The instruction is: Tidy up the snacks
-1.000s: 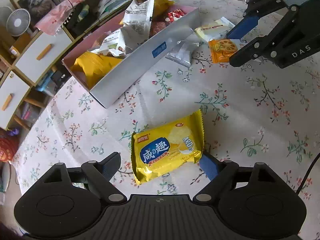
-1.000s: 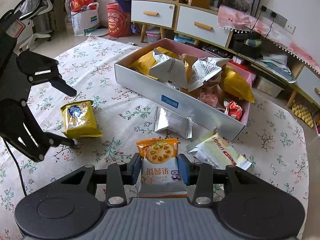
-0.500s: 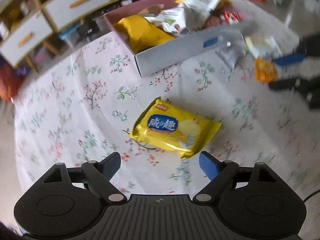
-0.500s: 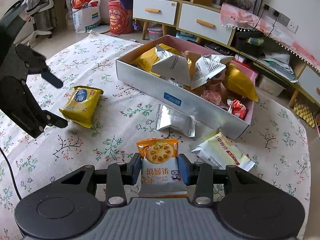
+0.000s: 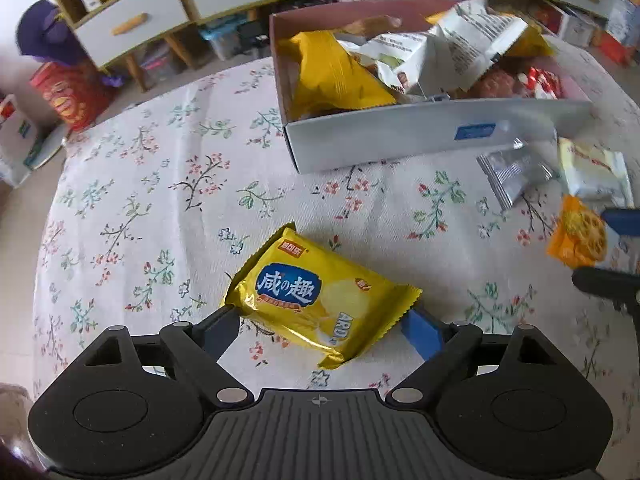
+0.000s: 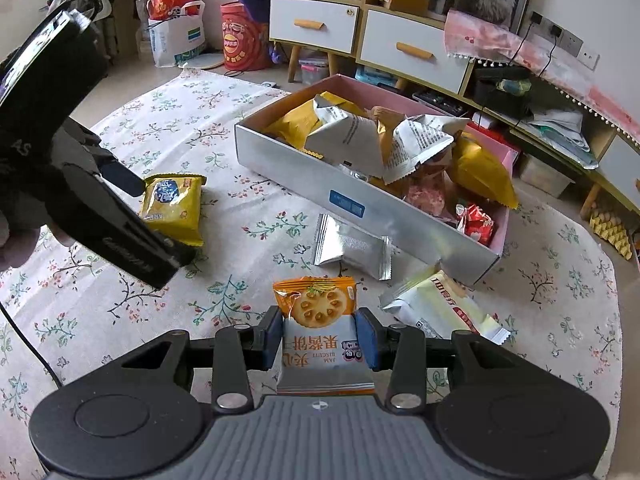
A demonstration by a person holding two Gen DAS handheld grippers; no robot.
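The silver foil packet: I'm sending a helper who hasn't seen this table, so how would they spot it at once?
Find the long grey box full of snacks on the floral tablecloth. On the cloth just in front of its long wall, near the blue label, lies the silver foil packet. Unlike the yellow, orange and cream packets nearby, it is plain shiny silver with no print showing.

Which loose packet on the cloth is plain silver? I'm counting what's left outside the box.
The silver foil packet, lying just in front of the box. The other loose packets are printed yellow, cream or orange.
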